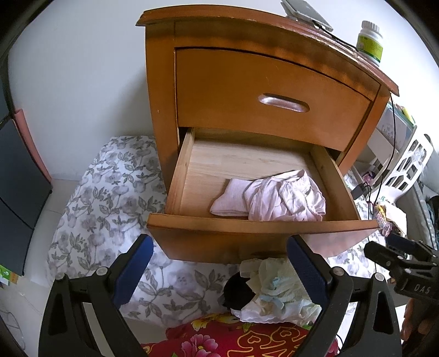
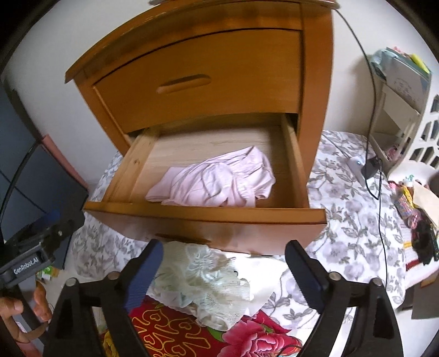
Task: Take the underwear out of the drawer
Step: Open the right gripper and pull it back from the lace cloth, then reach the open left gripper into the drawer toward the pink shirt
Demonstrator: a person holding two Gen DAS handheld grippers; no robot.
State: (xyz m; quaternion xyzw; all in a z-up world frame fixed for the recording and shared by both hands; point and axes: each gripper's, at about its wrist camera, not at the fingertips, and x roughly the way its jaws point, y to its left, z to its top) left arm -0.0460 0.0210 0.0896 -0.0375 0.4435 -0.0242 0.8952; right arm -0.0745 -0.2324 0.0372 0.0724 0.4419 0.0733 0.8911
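Pink underwear [image 1: 277, 196] lies crumpled in the open lower drawer [image 1: 258, 223], bunched toward the drawer's front board and nearer its right wall, with bare wood behind it. From the right wrist view the same pink heap [image 2: 216, 181] sits just behind the drawer front [image 2: 208, 212].

Below the drawer front, on the floral bedding [image 1: 109, 197], there is a pale lacy garment [image 2: 203, 280], clear of the drawer. The left view adds something the right one hides: a black item [image 1: 237, 292] tucked against that pale pile [image 1: 277, 291]. A red flowered cloth [image 2: 247, 337] lies nearer the cameras than both.

The left gripper [image 1: 219, 270] hangs in front of the drawer, its blue-padded fingers spread wide, nothing between them. The right gripper [image 2: 223, 270] is the same: jaws well apart, holding nothing, the lacy garment showing through the gap.

Only the left view catches the nightstand [image 1: 162, 90] top, with a green-labelled bottle [image 1: 370, 42] and a flat grey device [image 1: 307, 12]. The upper drawer [image 1: 271, 98] is closed. A black cable [image 2: 376, 115] runs down right of the nightstand. The right view shows a hand [image 2: 24, 310] at its lower left.
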